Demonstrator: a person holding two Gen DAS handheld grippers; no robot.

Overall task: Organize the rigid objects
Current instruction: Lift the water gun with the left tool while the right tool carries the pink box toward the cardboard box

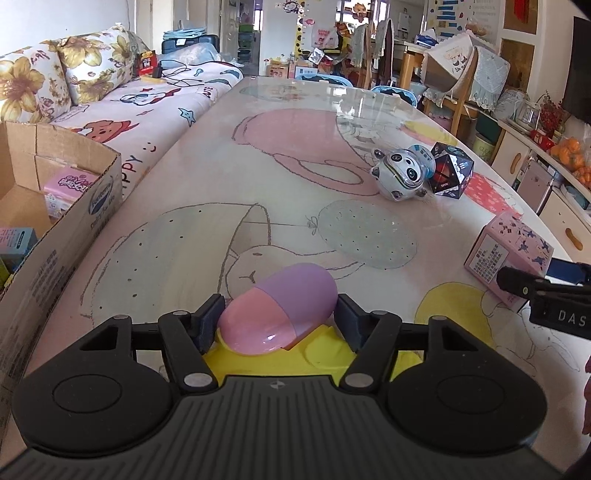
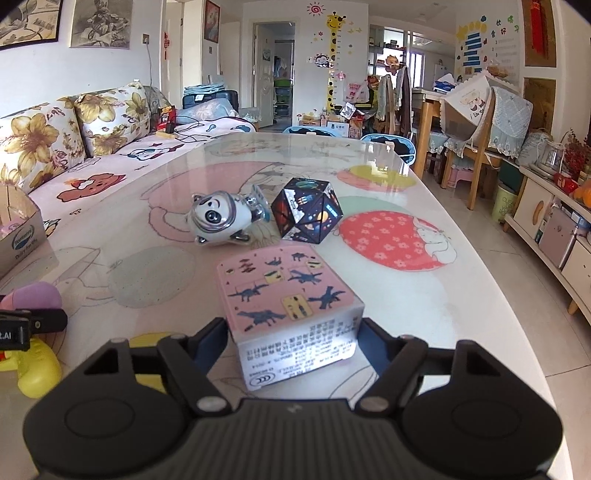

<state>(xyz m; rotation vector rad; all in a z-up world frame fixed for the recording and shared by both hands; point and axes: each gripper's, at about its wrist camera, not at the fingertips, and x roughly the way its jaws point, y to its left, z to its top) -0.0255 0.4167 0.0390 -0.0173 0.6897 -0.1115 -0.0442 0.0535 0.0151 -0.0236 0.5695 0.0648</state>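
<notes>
**Two grippers, two toys**

We see a big table [image 1: 207, 177] with cartoon drawings. At nine o'clock sits a cardboard box [image 1: 55, 236]; its round blue logo is too blurry to read. Our right gripper [image 2: 293, 341] has its jaws on both sides of the pink box [image 2: 288, 295] printed with dark dragons; we cannot tell if they squeeze. Our left gripper [image 1: 275, 319] hugs the pink-and-purple egg [image 1: 280, 310]. At one o'clock lie the panda toy [image 1: 400, 173] and the space cube [image 1: 450, 170].

place: home living room | seating: sofa [image 2: 110, 162] with flowered cushions [image 1: 33, 85] | walls: giraffe height chart [image 2: 334, 55], framed pictures [image 2: 101, 22] | furniture: cartoon-print table [image 2: 406, 295], wooden chairs [image 2: 476, 147], sideboard [image 2: 546, 229] | clutter: toys, boxes
</notes>
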